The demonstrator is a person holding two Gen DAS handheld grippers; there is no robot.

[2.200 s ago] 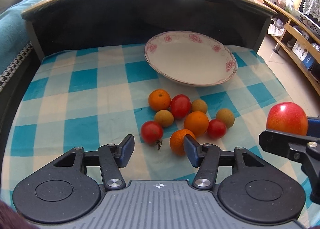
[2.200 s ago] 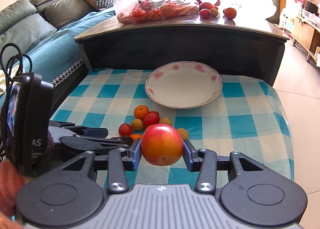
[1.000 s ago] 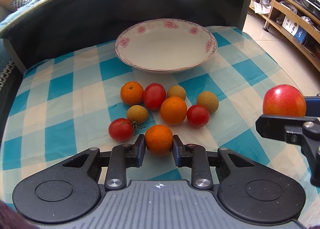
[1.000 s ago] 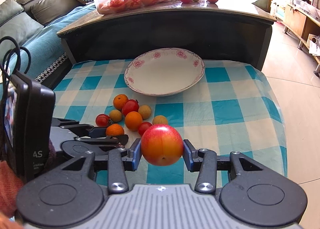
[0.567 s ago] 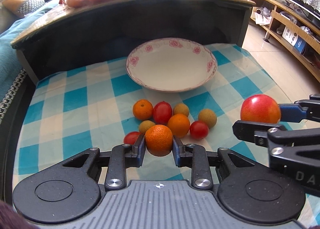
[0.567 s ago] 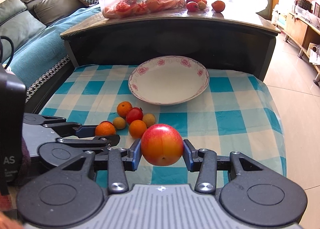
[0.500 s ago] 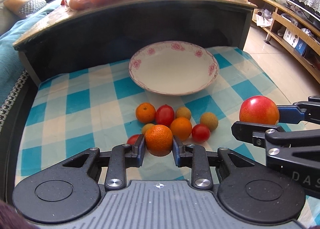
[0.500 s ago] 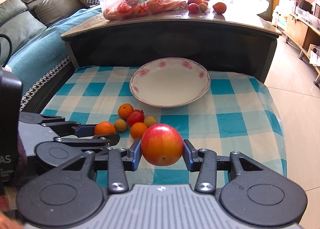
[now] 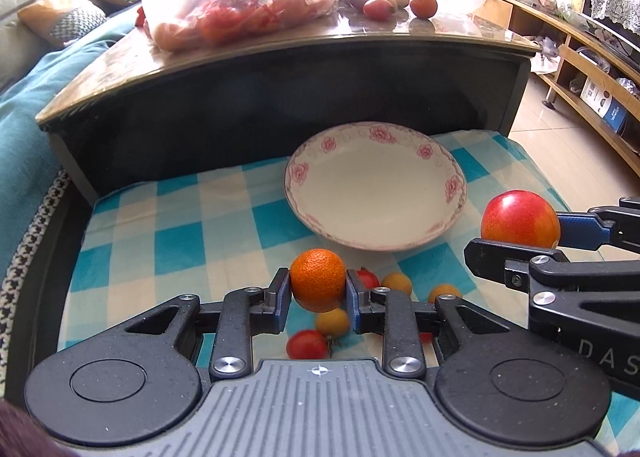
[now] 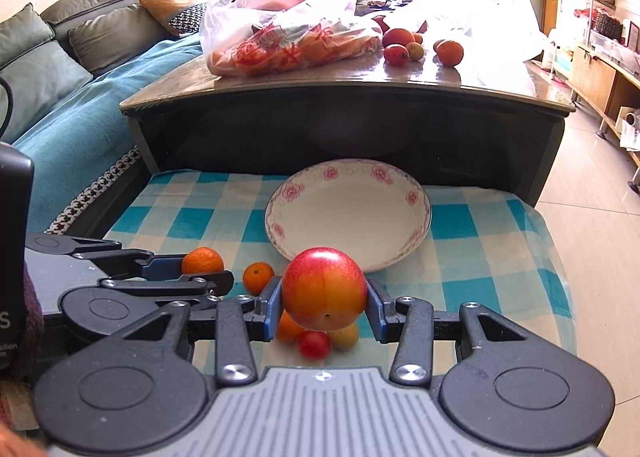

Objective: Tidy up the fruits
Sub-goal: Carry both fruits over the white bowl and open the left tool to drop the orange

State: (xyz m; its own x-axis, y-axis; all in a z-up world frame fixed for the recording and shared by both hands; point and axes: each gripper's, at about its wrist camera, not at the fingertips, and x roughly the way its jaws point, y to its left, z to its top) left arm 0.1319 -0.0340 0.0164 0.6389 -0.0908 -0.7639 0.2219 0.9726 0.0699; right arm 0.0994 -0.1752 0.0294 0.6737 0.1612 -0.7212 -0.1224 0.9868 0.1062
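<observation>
My left gripper [image 9: 318, 289] is shut on an orange mandarin [image 9: 318, 279] and holds it above the checked cloth, short of the plate. My right gripper [image 10: 323, 303] is shut on a red-yellow apple [image 10: 324, 288], also raised, near the plate's front edge. The white plate with pink flowers [image 9: 376, 203] lies empty at the back of the cloth; it also shows in the right wrist view [image 10: 348, 211]. Several small fruits lie under the grippers: a cherry tomato [image 9: 307, 344], a yellow fruit [image 9: 331, 322], another mandarin [image 10: 258, 277]. The right gripper with the apple [image 9: 520, 223] shows at the right of the left view.
A dark coffee table [image 10: 360, 97] rises right behind the blue-white cloth [image 9: 168, 225], carrying a plastic bag of fruit [image 10: 288, 45] and loose fruits [image 10: 450, 52]. A teal sofa [image 10: 80, 97] stands left. Tiled floor [image 10: 600, 217] lies to the right.
My left gripper closed on a mandarin from the pile and lifted it off the cloth. Both grippers have risen and tilted up, showing more of the coffee table.
</observation>
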